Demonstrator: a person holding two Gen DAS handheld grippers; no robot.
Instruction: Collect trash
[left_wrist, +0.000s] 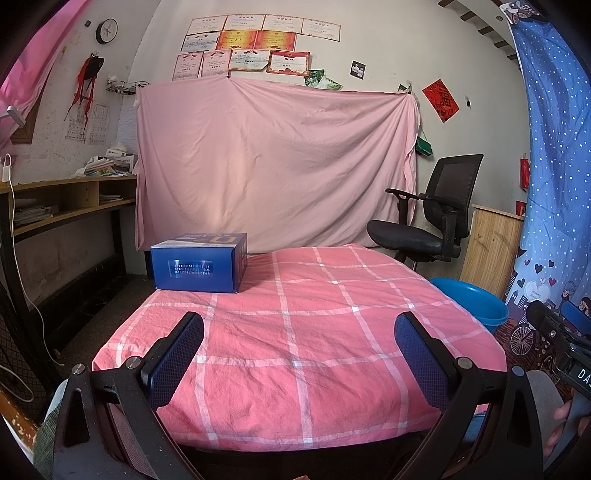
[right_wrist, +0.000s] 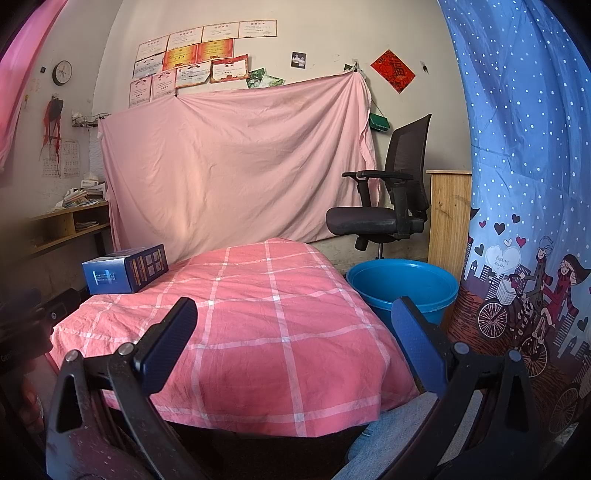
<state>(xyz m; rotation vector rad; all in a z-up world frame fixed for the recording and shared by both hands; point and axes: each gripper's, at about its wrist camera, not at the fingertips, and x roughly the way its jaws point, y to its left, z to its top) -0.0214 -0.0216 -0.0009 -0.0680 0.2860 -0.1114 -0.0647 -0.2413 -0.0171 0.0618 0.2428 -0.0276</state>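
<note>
A blue cardboard box (left_wrist: 199, 263) lies at the far left corner of a table covered with a pink checked cloth (left_wrist: 314, 332); the right wrist view shows the same box (right_wrist: 123, 272) at the table's left edge. A blue plastic basin (right_wrist: 402, 286) stands on the floor right of the table, also seen as the basin (left_wrist: 474, 301) in the left wrist view. My left gripper (left_wrist: 299, 332) hovers open over the near part of the cloth, nothing between its fingers. My right gripper (right_wrist: 295, 321) is open too, over the table's near right side, its right finger close to the basin.
A black office chair (left_wrist: 428, 221) stands behind the table at the right, beside a wooden cabinet (left_wrist: 491, 251). A pink sheet (left_wrist: 273, 162) hangs on the back wall. A wooden shelf desk (left_wrist: 70, 203) with papers runs along the left wall. A blue patterned curtain (right_wrist: 524, 184) hangs at the right.
</note>
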